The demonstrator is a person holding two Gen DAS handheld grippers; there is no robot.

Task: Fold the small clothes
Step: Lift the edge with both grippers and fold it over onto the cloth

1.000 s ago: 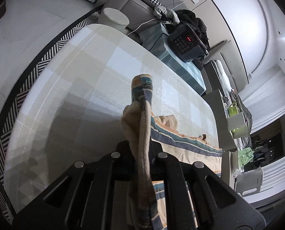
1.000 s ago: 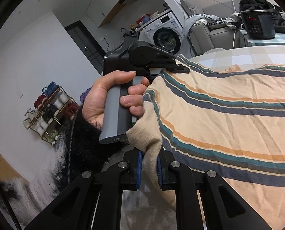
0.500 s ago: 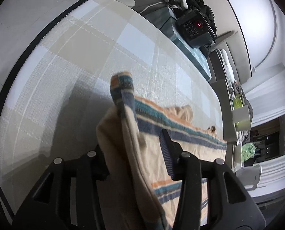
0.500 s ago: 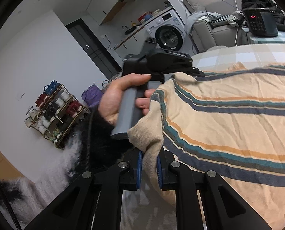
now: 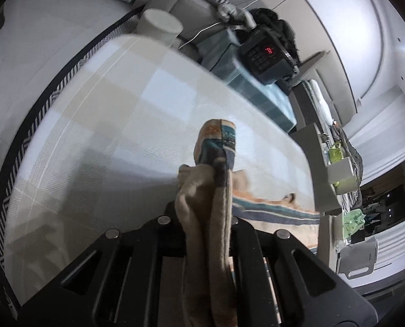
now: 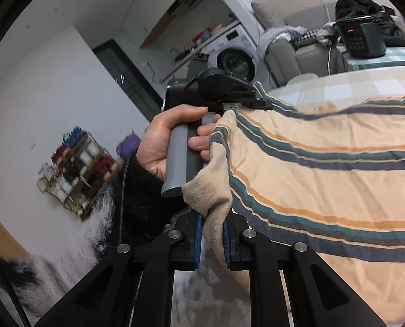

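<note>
A cream garment with teal, navy and orange stripes (image 6: 325, 177) hangs stretched between both grippers above the pale checked table (image 5: 107, 122). In the left wrist view my left gripper (image 5: 205, 218) has its jaws closing on a bunched edge of the garment (image 5: 216, 147), which sticks up past the fingertips. The pads are hidden by cloth. In the right wrist view my right gripper (image 6: 212, 226) is shut on a cream corner between its blue pads. A person's hand (image 6: 169, 136) holds the left gripper (image 6: 257, 100) at the garment's far upper edge.
A white round stool (image 5: 161, 26) stands at the table's far end. A black cooker (image 5: 267, 54) sits on a teal checked side table beside a grey sofa. A washing machine (image 6: 235, 60) and a shelf rack (image 6: 77, 169) stand behind. A striped rug edge (image 5: 38, 114) borders the table.
Half a second ago the left jaws stood apart with the cloth loose between them; now they pinch it again. The right gripper keeps its hold on the corner.
</note>
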